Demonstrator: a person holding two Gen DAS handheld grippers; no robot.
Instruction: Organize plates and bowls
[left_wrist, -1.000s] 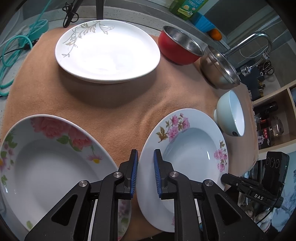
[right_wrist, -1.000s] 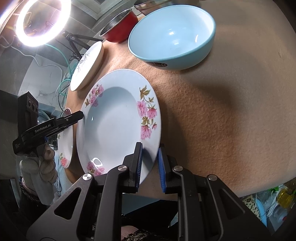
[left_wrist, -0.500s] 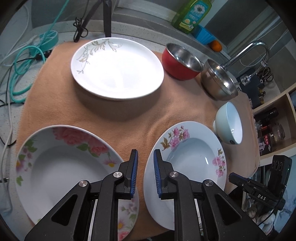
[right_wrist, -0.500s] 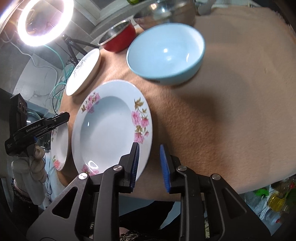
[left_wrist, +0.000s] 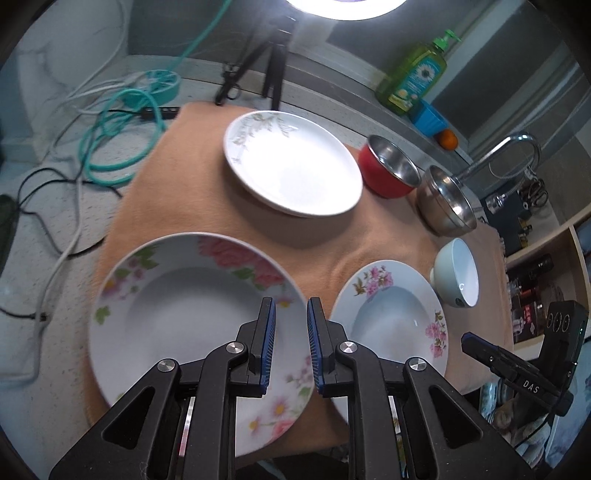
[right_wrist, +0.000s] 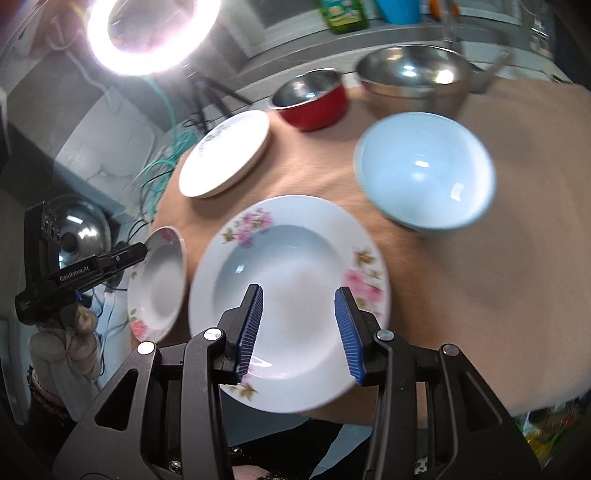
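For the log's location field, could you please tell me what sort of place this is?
Most likely a home kitchen counter: a sink faucet at the far edge, a green dish soap bottle on the ledge, and plates and bowls on an orange cloth.

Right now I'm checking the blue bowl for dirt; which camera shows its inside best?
The right wrist view: the blue bowl faces the camera, large though slightly blurred. The left wrist view shows it small, distorted at the edge.

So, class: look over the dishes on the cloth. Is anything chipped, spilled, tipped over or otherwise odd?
Nothing stands out. The three plates lie flat, the three bowls stand upright and empty, and no chips or spills show, though motion blur hides fine detail.
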